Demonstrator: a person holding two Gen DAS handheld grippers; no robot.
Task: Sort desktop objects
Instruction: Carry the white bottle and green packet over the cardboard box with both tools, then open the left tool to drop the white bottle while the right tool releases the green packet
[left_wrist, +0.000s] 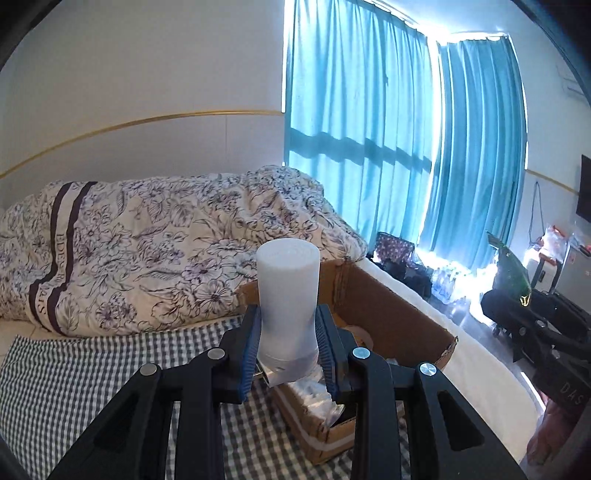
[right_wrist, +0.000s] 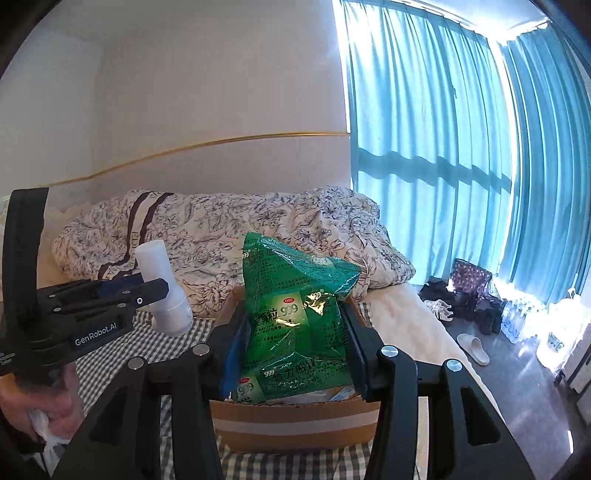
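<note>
Left tool (left_wrist: 288, 354) is what I'm watching first: its blue-padded fingers (left_wrist: 250, 354) are pinched on the narrow waist of a white plastic bottle (left_wrist: 287, 295), which stands nearly upright between them, cap end down, just above the near left corner of the cardboard box (left_wrist: 391, 314). From my right wrist camera the same bottle (right_wrist: 162, 288) shows tilted in that tool (right_wrist: 147, 291), off to the left of the box and well clear of the bedding under it.

Right tool (right_wrist: 291, 332) is clamped on a green medicine-granule bag (right_wrist: 295, 325) printed with "999" and a red OTC mark. I see the bag bulging between both fingers, hanging directly over the open box (right_wrist: 295, 424), its lower edge about level with the near rim; whether it touches the contents I cannot tell. In the left wrist view only a corner of the bag (left_wrist: 511, 269) shows, to the right of the box.

That box sits on a grey checked sheet (left_wrist: 110, 369) on the bed. Crumpled white packets (left_wrist: 314, 395) lie inside at its near end. Behind the box lies a bunched floral quilt (left_wrist: 166, 251), and to its right, past the bed edge, teal curtains (left_wrist: 369, 129) cover a bright window.
</note>
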